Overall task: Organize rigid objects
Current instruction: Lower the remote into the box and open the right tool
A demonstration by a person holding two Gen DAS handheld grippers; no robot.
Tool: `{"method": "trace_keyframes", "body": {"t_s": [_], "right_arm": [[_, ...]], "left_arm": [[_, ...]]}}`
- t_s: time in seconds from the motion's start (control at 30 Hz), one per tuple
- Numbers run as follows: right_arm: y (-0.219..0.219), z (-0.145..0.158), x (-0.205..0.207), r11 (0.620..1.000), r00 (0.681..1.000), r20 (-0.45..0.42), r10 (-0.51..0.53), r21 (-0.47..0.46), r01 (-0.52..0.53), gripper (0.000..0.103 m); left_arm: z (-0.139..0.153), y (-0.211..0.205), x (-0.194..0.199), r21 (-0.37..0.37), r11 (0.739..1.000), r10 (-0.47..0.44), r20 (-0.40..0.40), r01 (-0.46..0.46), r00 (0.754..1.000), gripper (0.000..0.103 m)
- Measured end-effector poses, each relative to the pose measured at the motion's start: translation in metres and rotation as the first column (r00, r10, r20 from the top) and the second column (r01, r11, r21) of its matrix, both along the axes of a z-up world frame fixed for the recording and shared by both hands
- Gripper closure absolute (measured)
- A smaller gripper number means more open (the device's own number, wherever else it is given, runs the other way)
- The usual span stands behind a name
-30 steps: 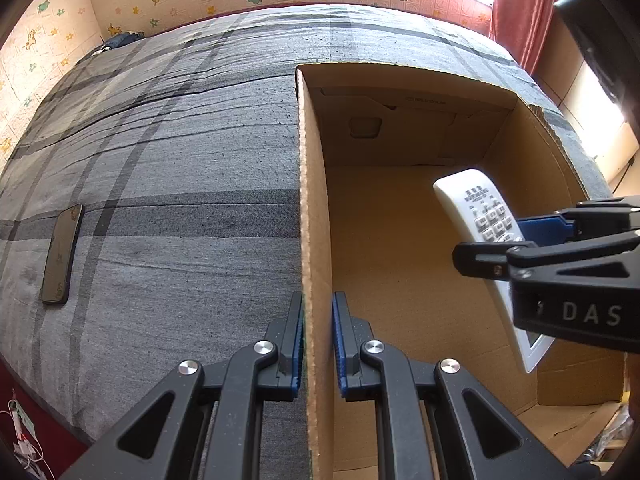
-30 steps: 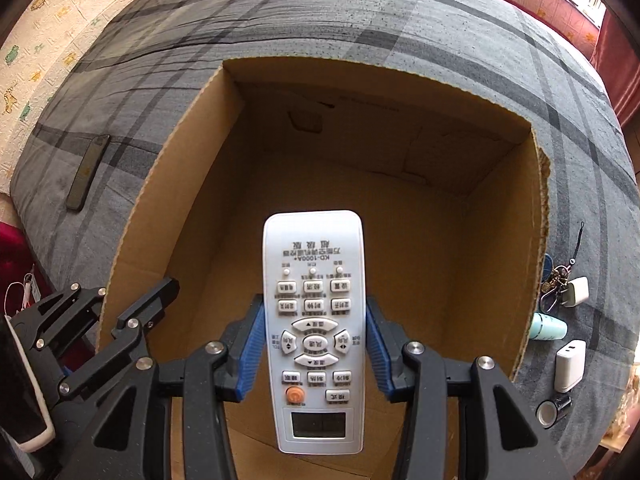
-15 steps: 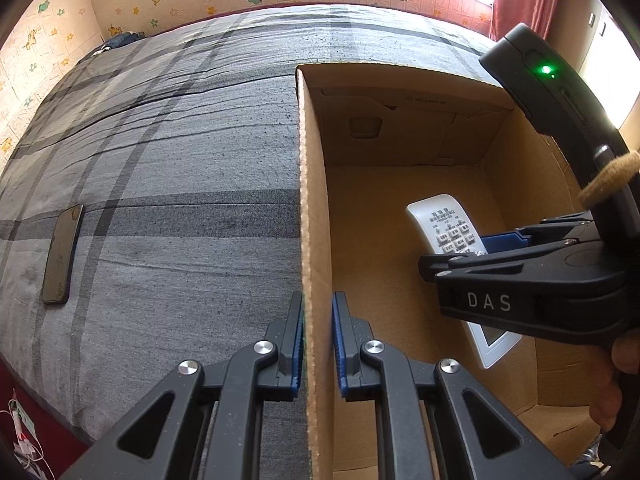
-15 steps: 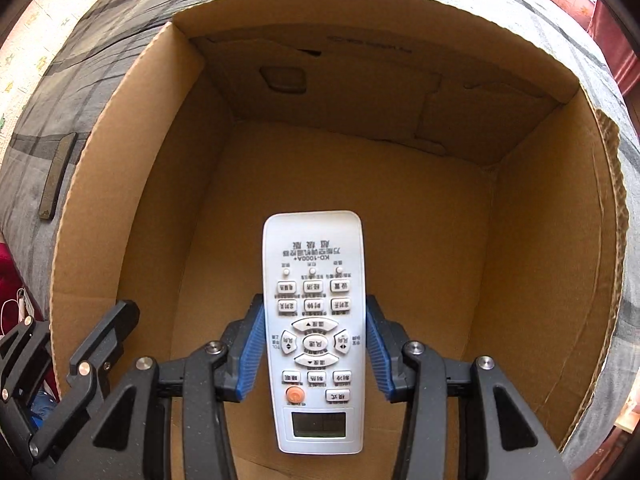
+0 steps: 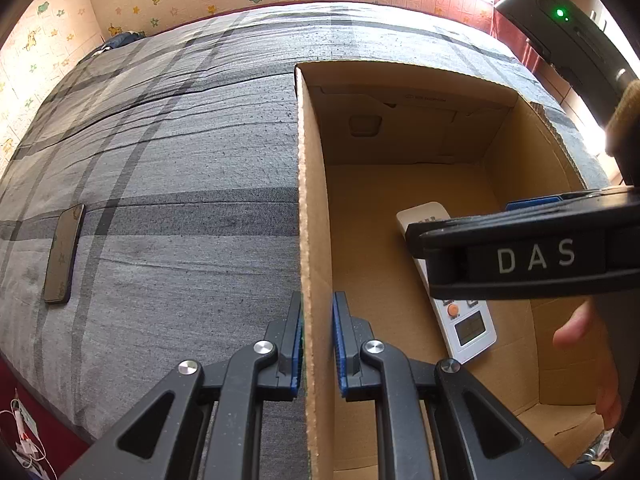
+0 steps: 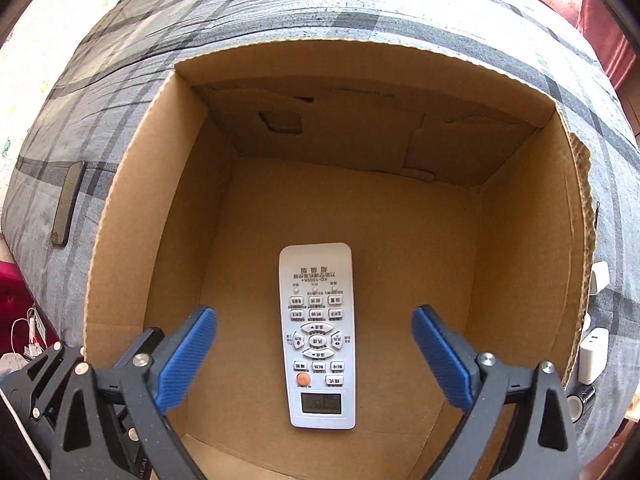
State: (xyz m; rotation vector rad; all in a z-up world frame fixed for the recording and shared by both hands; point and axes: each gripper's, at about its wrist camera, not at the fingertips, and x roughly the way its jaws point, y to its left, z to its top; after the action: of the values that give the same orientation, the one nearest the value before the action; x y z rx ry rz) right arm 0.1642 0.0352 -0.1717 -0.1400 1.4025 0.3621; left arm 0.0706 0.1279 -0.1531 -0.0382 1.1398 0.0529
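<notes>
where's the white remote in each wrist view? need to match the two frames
Left wrist: white remote lies on the box floor right of centre, its middle hidden behind the right hand-held gripper.
Right wrist: white remote sits bottom centre, flat on the floor between the opening jaws, touching neither.
Shared landmark: the cardboard box's left wall, clamped by the left hand-held gripper.

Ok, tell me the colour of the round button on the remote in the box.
Orange. The round button on the white remote shows best in the right wrist view.

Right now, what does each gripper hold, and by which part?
The left gripper clamps the box by its side wall. The right gripper is opening, clear of the remote.
</notes>
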Motion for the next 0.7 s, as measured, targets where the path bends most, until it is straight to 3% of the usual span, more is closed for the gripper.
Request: {"method": "trace_keyframes", "body": {"t_s": [0.2, 0.43, 0.7], "right_arm": [[0.003, 0.019, -0.003, 0.999, 1.000, 0.010, 0.020, 0.031, -0.020, 0.002], [-0.003, 0.058, -0.018, 1.000, 0.994, 0.111, 0.018, -0.019, -0.016, 0.000], [-0.031, 0.086, -0.013, 1.000, 0.993, 0.118, 0.001, 0.003, -0.001, 0.000]], "left_arm": [[0.000, 0.001, 0.000, -0.002, 1.000, 0.001, -0.001, -0.001, 1.000, 0.089], [-0.001, 0.002, 0.000, -0.002, 1.000, 0.000, -0.003, 0.000, 1.000, 0.089], [-0.001, 0.001, 0.001, 0.002, 1.000, 0.000, -0.005, 0.000, 1.000, 0.089]]}}
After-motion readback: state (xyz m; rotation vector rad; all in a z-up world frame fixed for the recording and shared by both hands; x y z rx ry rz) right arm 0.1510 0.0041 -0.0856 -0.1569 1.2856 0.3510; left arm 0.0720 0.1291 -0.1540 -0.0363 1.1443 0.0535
